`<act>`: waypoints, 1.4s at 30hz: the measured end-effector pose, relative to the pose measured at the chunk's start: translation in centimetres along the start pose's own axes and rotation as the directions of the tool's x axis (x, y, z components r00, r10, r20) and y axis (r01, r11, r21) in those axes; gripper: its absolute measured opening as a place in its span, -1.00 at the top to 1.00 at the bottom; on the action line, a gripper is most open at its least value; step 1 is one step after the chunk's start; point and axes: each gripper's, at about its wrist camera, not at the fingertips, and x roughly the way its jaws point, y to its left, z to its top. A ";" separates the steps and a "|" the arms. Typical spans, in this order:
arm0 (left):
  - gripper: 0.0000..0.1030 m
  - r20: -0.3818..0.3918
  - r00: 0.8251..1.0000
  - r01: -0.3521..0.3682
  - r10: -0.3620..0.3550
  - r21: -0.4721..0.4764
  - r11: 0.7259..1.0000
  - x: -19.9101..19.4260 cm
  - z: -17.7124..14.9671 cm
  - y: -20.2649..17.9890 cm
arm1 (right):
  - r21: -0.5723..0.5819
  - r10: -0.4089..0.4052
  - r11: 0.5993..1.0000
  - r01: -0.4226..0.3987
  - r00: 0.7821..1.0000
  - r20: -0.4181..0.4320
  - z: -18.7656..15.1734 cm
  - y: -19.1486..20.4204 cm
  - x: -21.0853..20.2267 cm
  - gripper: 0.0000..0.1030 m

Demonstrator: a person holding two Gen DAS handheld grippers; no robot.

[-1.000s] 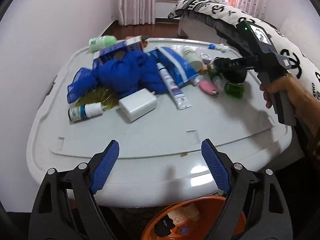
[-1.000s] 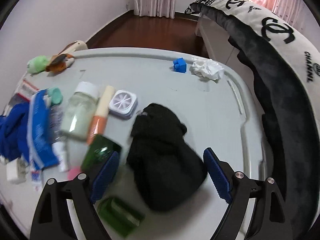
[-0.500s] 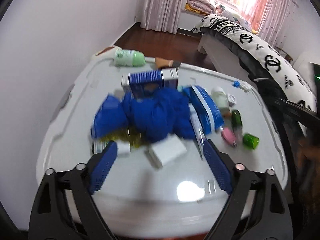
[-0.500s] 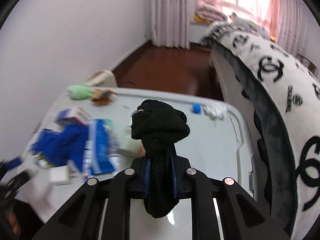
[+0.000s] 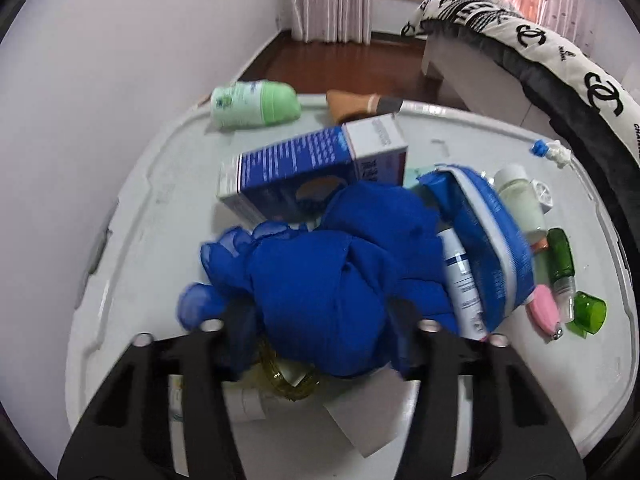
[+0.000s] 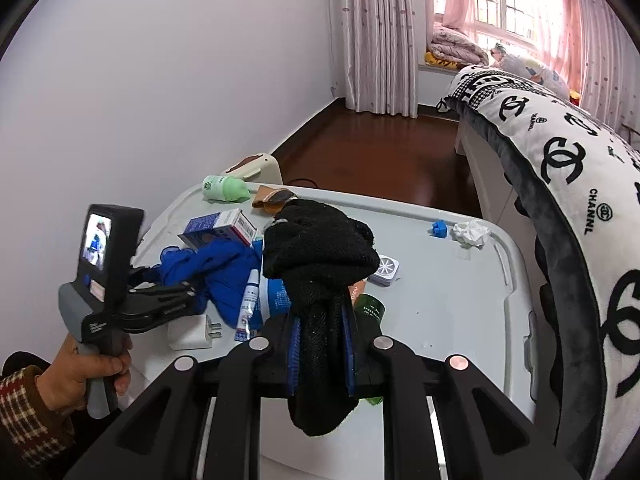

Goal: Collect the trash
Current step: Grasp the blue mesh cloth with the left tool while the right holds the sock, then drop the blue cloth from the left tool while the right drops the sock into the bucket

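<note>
Bed w/ logo blanket, curtains, maybe pillows

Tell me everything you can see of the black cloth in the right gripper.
The black cloth is a soft, fuzzy knit, possibly a sock or glove; I cannot tell which. The right gripper is shut on its middle, blue pads pressing both sides. Its upper part bunches into a rounded lump above the jaws, with a small pale fleck near the top left; its lower end hangs limp below them. It is lifted clear of the white table and touches nothing but the gripper.
</note>
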 end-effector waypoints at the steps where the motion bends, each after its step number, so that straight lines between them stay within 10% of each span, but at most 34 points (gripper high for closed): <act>1: 0.29 0.018 1.000 -0.005 0.005 0.005 1.000 -0.5 0.1 -0.1 | -0.001 0.001 1.000 -0.001 1.000 -0.001 0.0 0.0 0.1 0.67; 17: 0.32 0.201 0.978 0.050 -0.064 0.075 0.996 -15.2 -0.8 0.1 | -0.027 0.048 0.999 -0.047 0.997 0.054 -0.8 1.9 -3.1 0.67; 25: 0.31 -0.112 0.975 0.210 -0.190 0.206 0.956 -18.0 -12.9 -2.0 | -0.004 0.168 0.986 -0.170 0.981 -0.099 -10.4 5.6 -6.4 0.67; 35: 0.20 -0.423 0.867 0.356 -0.264 0.154 0.922 -17.1 -23.8 -3.2 | 0.063 0.217 0.976 -0.211 0.872 -0.440 -21.2 9.2 -5.4 0.64; 42: -0.48 -0.447 0.865 0.325 -0.228 0.153 0.933 -16.1 -23.7 -3.4 | 0.120 0.250 0.968 -0.221 0.794 -0.554 -23.4 9.6 -3.1 -0.03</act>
